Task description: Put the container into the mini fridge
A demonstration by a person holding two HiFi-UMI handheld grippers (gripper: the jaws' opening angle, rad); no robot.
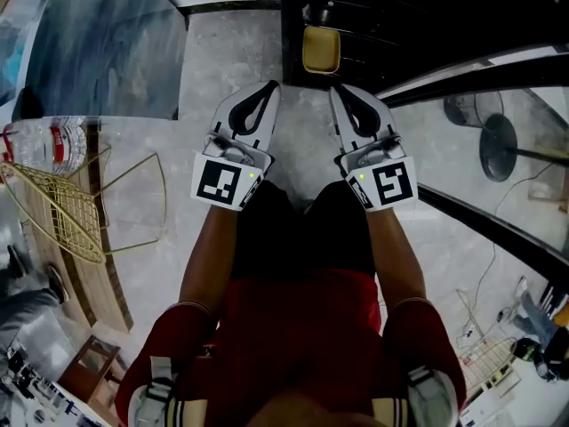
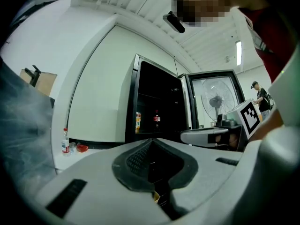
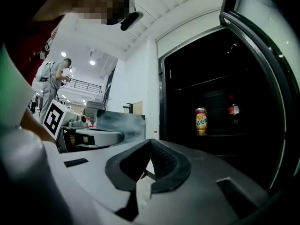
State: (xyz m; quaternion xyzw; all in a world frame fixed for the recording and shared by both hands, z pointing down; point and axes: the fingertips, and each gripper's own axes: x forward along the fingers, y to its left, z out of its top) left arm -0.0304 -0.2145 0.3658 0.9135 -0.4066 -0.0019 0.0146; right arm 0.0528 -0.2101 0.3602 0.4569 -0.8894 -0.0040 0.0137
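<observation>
The left hand-held gripper (image 1: 270,87) and right hand-held gripper (image 1: 339,90) are closed and empty. The container (image 1: 320,50) just ahead appears to sit inside the mini fridge (image 1: 400,12), so closing the door (image 1: 471,71) likely comes next.

Container (image 1: 320,50): yellow, rounded-rectangular, open face up, resting level just inside the mouth of the mini fridge (image 1: 418,16), at 12 o'clock in the head view. Fridge: black, door open, interior dark.

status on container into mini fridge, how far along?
Done: the yellow container looks to be sitting just inside the mini fridge. In hand: nothing. The left gripper and right gripper are both shut and empty, just short of the opening. Left: placement looks complete; the fridge door stands open, if closing it counts.
</observation>
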